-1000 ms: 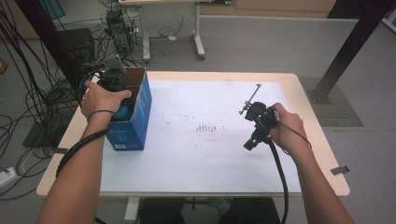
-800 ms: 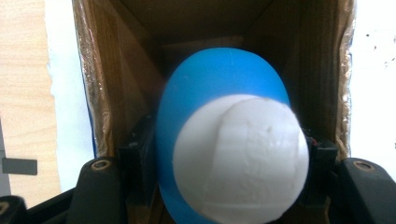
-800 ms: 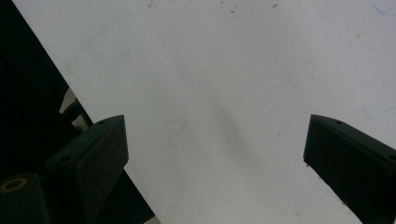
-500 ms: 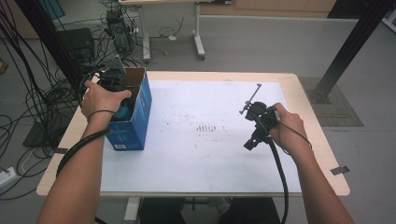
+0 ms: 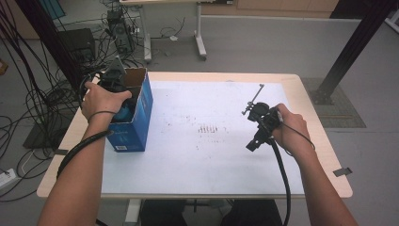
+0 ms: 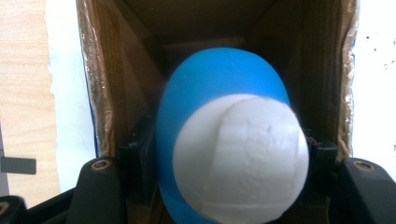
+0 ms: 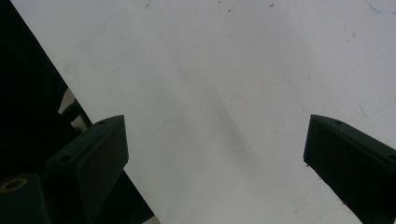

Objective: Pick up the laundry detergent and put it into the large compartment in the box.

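White paper covers the counter (image 5: pixel 197 155) where I work both claws from afar. My left claw (image 6: pixel 219 154) grips a blue-and-white ball (image 6: pixel 224 135) inside the open blue cardboard box (image 5: pixel 136 117) at the counter's left edge. My right claw (image 7: pixel 215 158) hangs released over bare paper, well apart.

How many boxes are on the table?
1. The blue box stands at the table's left edge, open at the top. The left gripper reaches into it, shut on a blue and white ball. Anything deeper inside is hidden.
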`<state>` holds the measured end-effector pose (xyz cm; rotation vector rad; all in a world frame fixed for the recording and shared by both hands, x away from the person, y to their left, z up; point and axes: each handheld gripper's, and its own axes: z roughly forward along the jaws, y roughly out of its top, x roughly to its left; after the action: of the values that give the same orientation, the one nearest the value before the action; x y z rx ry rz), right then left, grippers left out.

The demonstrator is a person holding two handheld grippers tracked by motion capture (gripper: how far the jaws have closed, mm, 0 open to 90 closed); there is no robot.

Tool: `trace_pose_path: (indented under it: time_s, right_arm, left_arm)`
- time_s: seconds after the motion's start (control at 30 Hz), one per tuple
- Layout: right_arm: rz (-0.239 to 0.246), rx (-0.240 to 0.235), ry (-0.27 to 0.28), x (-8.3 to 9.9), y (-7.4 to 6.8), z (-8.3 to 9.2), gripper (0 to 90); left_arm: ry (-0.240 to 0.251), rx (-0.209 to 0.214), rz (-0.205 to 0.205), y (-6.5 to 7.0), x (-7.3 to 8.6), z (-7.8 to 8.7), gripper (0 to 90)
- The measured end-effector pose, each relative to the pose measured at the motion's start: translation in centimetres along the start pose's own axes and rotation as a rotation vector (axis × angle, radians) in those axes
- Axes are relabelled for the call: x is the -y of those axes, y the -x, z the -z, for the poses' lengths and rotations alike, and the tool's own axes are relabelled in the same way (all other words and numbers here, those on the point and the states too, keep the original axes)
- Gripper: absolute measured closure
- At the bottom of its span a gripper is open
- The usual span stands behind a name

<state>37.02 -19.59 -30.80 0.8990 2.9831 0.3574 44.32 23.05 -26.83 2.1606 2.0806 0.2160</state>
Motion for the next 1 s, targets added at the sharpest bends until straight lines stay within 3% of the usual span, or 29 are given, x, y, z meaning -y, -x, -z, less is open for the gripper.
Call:
trace_pose_path:
  time_s: [1.0]
  right_arm:
    - [0.004, 0.004, 0.004, 0.17, 0.02, 0.15, 6.3]
  left_arm:
    - [-0.003, -0.007, 0.002, 0.15, 0.04, 0.02, 37.4]
